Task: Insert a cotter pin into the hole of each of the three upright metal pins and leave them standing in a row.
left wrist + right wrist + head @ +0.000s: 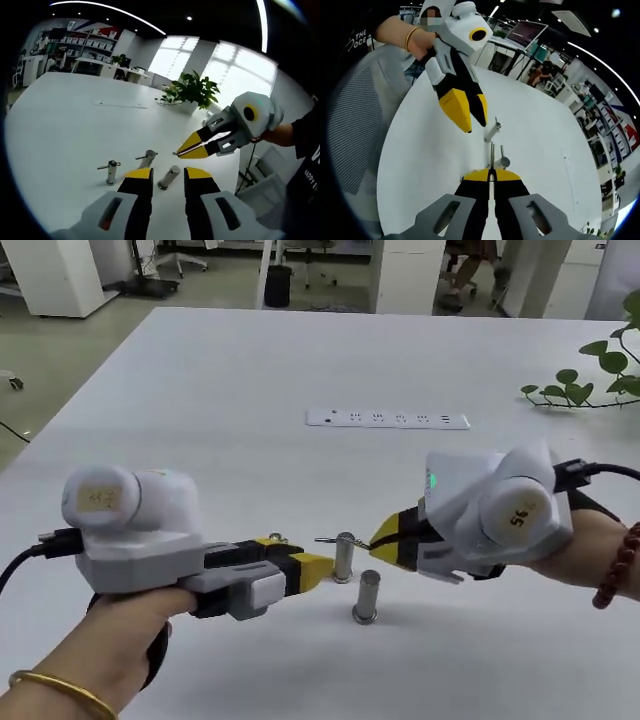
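left hand-held gripper (167, 173) jaws apart, empty | right hand-held gripper (491, 171) clamped on thin metal cotter pin (491, 152) | three upright grey metal pins (147, 160) mid white surface (200, 420), leftmost pin (111, 171) mostly hidden behind left hand-held gripper in head view

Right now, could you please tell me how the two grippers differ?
The left gripper has its jaws apart, while the right gripper has them closed. The left gripper holds nothing; the right gripper pinches a thin cotter pin. Both have yellow-tipped black jaws and point toward the metal pins on the white table.
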Motion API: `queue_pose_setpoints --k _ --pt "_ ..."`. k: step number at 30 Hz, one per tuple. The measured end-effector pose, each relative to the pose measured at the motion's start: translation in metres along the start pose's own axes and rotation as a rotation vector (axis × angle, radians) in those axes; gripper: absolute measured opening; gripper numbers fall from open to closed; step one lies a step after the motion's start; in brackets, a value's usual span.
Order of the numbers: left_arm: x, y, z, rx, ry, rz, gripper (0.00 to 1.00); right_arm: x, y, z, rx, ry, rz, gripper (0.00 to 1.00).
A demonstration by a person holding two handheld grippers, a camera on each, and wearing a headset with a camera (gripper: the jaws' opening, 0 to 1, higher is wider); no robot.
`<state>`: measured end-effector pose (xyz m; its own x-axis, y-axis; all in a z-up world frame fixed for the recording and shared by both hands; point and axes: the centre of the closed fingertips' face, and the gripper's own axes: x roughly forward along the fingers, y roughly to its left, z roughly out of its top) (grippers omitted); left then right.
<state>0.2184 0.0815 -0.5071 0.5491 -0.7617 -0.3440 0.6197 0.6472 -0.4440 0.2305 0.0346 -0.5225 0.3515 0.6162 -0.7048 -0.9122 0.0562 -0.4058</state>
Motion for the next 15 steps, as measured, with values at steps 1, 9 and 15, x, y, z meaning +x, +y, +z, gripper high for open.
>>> queue_pose_setpoints --k 1,9,15 --pt "0.0 -0.001 0.0 -0.013 -0.002 -0.006 0.19 0.0 0.001 0.001 -0.004 -0.001 0.0 0.0" --pt "0.001 -0.007 -0.005 -0.034 0.014 -0.024 0.16 -0.003 0.013 0.011 -0.074 -0.013 0.014 0.0" --pt "0.002 -0.014 -0.007 -0.038 0.016 -0.049 0.13 -0.002 0.023 0.018 -0.133 -0.017 0.03 0.0"
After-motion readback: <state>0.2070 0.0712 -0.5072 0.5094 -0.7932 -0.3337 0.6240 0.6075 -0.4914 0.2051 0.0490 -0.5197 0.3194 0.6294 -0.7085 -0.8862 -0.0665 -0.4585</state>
